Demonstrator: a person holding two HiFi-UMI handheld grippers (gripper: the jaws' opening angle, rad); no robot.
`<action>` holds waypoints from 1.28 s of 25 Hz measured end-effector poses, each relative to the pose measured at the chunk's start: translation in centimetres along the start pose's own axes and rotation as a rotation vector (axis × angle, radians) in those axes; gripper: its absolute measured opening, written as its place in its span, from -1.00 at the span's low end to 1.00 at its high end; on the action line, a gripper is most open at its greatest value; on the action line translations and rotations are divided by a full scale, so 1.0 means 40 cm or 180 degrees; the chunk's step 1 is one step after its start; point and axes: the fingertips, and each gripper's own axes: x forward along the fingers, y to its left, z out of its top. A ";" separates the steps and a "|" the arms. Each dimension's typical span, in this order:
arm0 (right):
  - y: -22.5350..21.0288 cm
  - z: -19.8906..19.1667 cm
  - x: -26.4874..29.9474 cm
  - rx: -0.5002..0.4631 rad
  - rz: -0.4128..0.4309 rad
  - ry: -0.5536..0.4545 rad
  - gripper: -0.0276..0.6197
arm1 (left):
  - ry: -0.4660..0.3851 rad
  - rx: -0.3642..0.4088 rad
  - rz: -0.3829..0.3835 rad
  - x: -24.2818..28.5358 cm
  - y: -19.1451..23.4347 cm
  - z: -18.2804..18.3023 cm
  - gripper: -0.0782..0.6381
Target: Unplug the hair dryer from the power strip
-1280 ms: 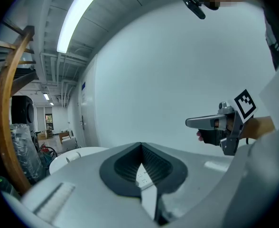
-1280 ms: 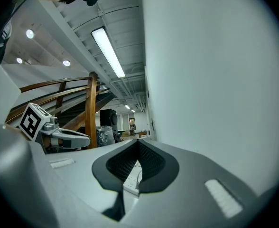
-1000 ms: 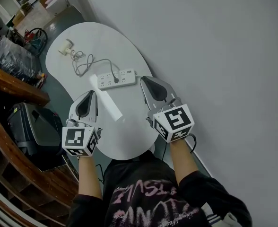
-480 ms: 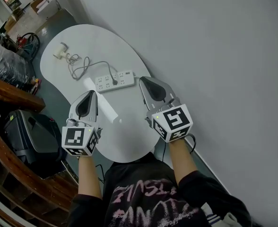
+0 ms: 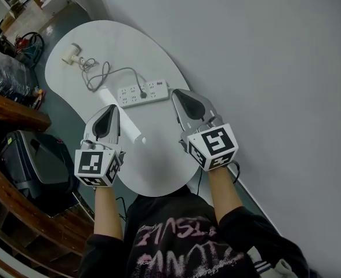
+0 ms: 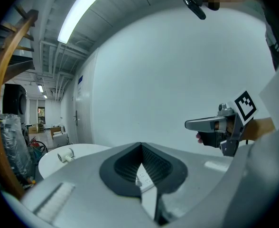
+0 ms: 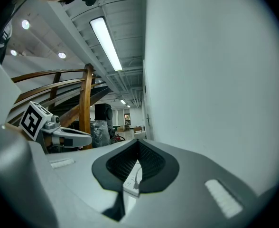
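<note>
A white oval surface is seen from above. The power strip lies across its middle, with the hair dryer's plug seated in it. The cord loops back to the hair dryer at the far end. The left gripper and right gripper hover over the near end, fingers clenched on nothing. The strip lies just ahead of the right fingers, further ahead of the left.

A plain grey wall ran close beside the white oval table — the floor under it was dark grey. A long strip light shone on the ceiling, and a wooden post with curved rails stood at the other side.
</note>
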 end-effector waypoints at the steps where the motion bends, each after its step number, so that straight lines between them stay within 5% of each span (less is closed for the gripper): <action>1: 0.000 -0.006 0.006 0.0007 0.0000 0.0016 -0.88 | 0.0013 -0.0009 -0.0006 0.003 0.004 -0.006 -0.78; 32: -0.007 -0.208 0.092 0.0239 -0.0011 0.0538 -0.88 | 0.0448 -0.0297 -0.0221 0.102 0.026 -0.214 -0.78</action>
